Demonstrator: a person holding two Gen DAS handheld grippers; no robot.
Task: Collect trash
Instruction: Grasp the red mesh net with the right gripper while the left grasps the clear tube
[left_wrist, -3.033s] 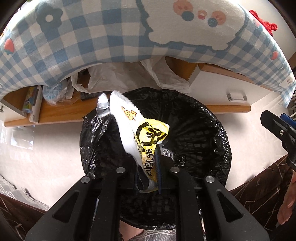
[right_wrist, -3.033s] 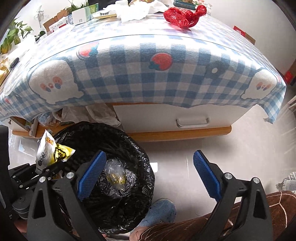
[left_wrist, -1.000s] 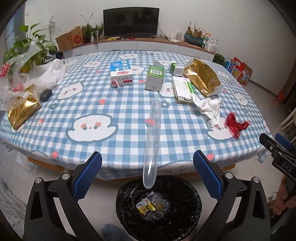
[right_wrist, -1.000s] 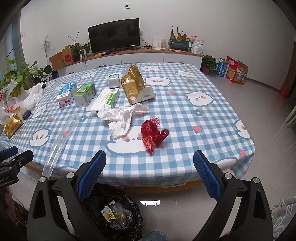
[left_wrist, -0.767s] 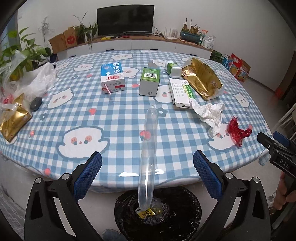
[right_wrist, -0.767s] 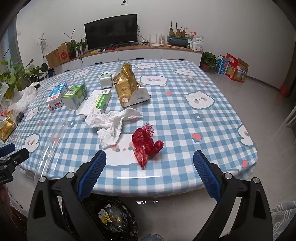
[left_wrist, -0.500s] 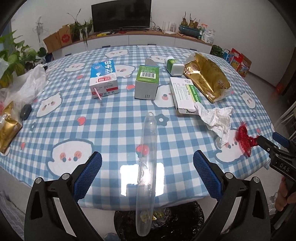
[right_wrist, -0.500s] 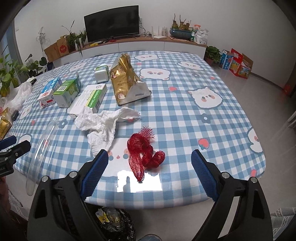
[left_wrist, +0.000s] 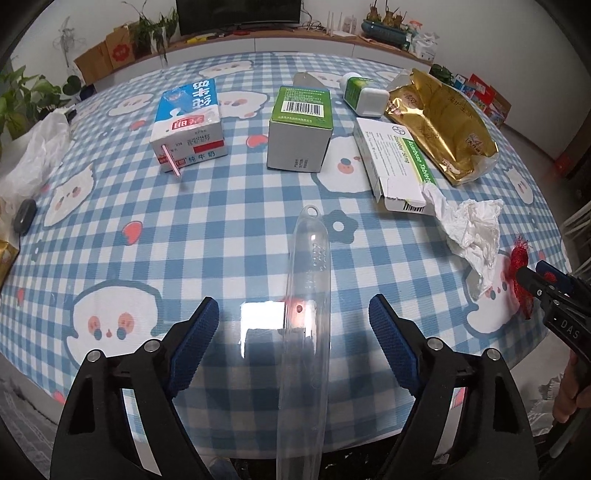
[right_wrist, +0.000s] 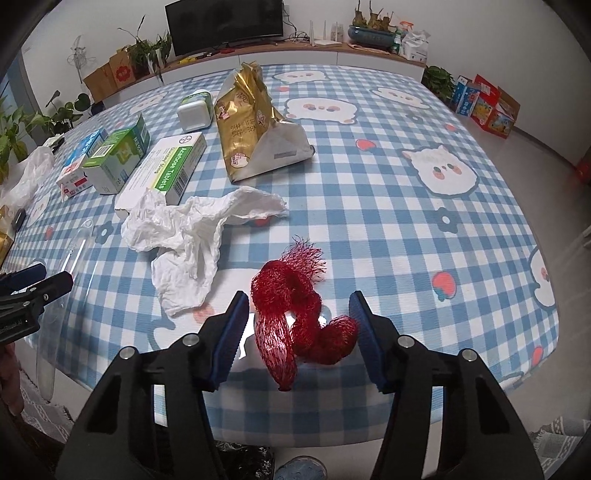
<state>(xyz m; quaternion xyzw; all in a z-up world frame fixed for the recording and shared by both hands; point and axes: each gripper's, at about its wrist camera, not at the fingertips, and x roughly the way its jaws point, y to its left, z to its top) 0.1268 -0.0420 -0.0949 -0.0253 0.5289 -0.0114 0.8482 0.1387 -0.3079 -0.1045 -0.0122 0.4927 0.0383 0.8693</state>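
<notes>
Blue-and-white checked tablecloth with cartoon faces (left_wrist: 229, 221), covering the whole table. Gold foil snack bag (right_wrist: 243, 110), lying opened at the far side. White-and-green tablet carton (right_wrist: 166, 166), flat beside it. Crumpled white tissue (right_wrist: 184, 240), near the front edge. Long clear plastic tube (left_wrist: 306, 332), lying between the spread blue pads of the left gripper (left_wrist: 291, 339), untouched. Red mesh netting wad (right_wrist: 295, 317), at the table edge, flanked by the parted, empty right gripper (right_wrist: 299, 321).
</notes>
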